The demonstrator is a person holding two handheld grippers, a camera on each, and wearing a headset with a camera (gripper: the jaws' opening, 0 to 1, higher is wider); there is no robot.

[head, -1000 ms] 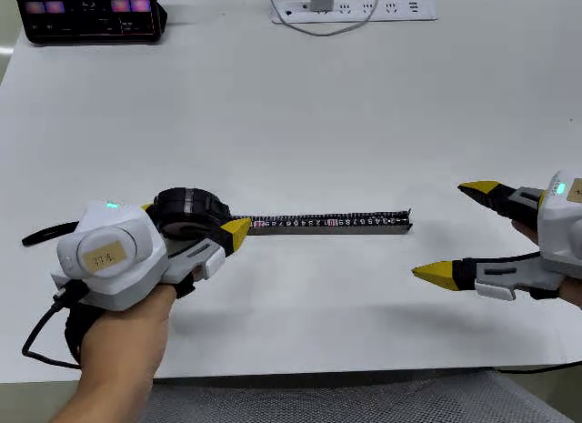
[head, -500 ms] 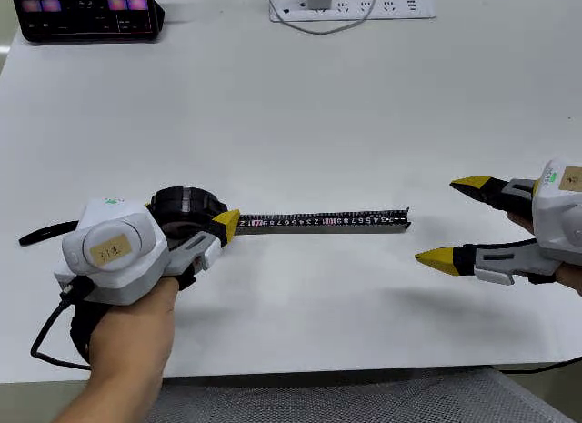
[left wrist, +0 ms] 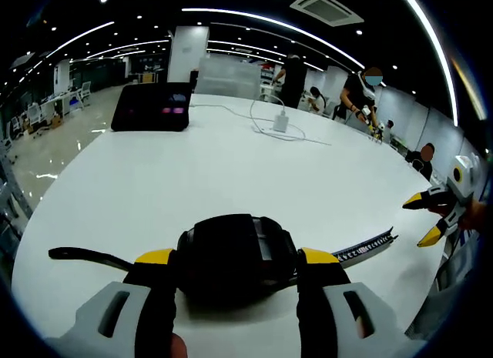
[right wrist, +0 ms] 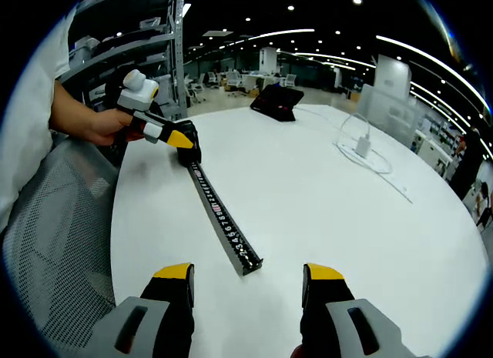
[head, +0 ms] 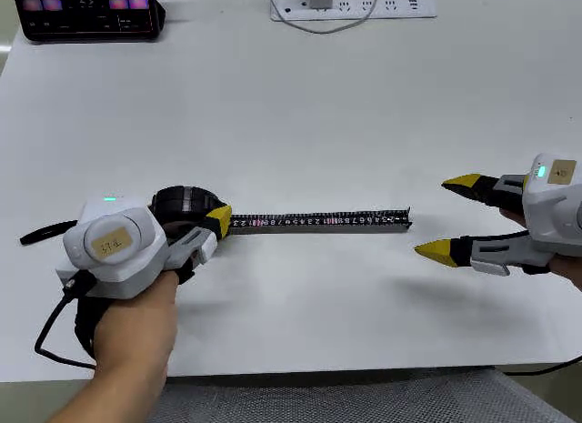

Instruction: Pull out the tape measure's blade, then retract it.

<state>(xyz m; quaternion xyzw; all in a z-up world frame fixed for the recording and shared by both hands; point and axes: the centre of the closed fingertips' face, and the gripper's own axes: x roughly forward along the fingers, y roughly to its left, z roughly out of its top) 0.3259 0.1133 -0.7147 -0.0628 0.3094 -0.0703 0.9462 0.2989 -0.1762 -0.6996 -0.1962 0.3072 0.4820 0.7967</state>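
At the upper left of the head view a black device with pink and purple lit panels stands on the white desk; nothing on the panels is legible. Lower left, a thin black strap trails on the desk from the tape measure, whose round black case rests on the desk at centre left. The left tool grips that case: in the left gripper view the case sits squeezed between both yellow-tipped jaws. A yellow sticker on the tool's white body carries handwriting too small to read, and a green light glows above it. From the case the blade lies flat along the desk toward the right, dark with white numerals and red marks at intervals; the single figures are too fine to read with certainty. Its end hook rests on the desk. At the top centre a white power strip lies with a white cable looped in front of it. At the right edge the right tool hovers with its jaws wide apart and holding nothing, near the blade's end but not touching it; it too bears a small yellow label, unreadable.
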